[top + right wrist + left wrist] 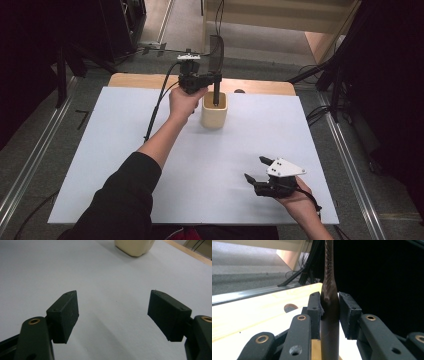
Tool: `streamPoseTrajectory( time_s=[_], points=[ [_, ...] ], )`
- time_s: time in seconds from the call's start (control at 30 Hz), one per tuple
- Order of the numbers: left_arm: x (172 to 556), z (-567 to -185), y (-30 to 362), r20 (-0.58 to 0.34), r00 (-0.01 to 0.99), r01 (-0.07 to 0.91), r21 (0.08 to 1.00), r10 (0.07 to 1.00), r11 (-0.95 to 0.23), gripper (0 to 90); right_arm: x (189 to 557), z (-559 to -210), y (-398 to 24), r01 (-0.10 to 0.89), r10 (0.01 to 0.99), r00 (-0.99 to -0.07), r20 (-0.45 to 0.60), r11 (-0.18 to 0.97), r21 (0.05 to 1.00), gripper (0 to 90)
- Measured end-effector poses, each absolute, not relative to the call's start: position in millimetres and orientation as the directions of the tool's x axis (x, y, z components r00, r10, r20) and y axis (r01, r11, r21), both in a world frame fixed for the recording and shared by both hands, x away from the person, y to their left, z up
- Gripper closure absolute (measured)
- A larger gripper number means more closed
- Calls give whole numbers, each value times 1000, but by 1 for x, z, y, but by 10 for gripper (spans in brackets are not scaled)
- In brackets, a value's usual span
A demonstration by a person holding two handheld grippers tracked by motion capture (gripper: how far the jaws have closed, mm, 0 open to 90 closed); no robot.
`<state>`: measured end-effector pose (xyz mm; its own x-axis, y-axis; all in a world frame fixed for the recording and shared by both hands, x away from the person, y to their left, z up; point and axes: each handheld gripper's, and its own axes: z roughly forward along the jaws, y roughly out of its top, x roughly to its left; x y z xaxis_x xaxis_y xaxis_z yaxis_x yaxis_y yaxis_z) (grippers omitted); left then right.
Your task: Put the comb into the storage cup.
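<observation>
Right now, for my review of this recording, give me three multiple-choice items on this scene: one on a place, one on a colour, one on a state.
1. Where does the lower end of the dark comb sit?
A. inside the cup
B. flat on the mat
C. off the table

2. What colour is the cup?
A. red
B. cream
C. green

3. How does the right hand-held gripper stand?
A. shut on the comb
B. shut on the cup
C. open, holding nothing

Answers:
1. A: in the high view the comb's handle, upright, dips into the cup's mouth, held by the left hand-held gripper.
2. B: the cup shows pale cream against the white mat.
3. C: in the right gripper view the pads stand wide apart with only bare mat between them.
</observation>
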<state>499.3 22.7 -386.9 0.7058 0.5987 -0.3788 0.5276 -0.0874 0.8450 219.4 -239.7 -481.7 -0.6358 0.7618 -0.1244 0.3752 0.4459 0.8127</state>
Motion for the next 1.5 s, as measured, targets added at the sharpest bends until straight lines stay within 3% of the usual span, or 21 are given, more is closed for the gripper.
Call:
streamPoseTrajectory(
  time_s=[1.5],
  points=[
    [491, -431, 28, -332, 723, 508, 850, 606, -140, 730, 221, -483, -239, 375, 760, -635, -137, 459, 805, 230]
  ],
)
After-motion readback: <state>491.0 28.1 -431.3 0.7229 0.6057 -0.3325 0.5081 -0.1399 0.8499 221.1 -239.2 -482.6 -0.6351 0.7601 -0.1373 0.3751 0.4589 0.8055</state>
